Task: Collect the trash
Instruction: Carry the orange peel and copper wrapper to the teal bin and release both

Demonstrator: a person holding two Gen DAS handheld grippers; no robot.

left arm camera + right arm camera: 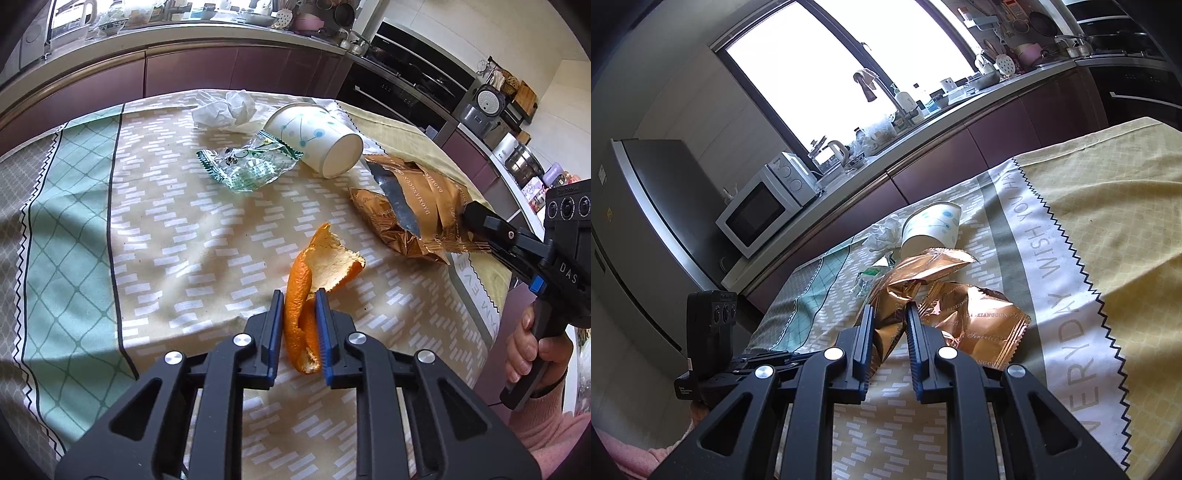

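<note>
A broad bare stretch of the tablecloth (pixel 177 236) lies open left of the orange peel (pixel 314 280), with nothing standing on it. Ahead, the way is crowded: the green clear wrapper (pixel 247 166) touches the tipped paper cup (pixel 317 140), the crumpled tissue (pixel 225 109) sits just behind them, and the gold snack bags (pixel 417 206) fill the right side. The yellow part of the cloth (pixel 1108 221) beyond the bags is bare.
</note>
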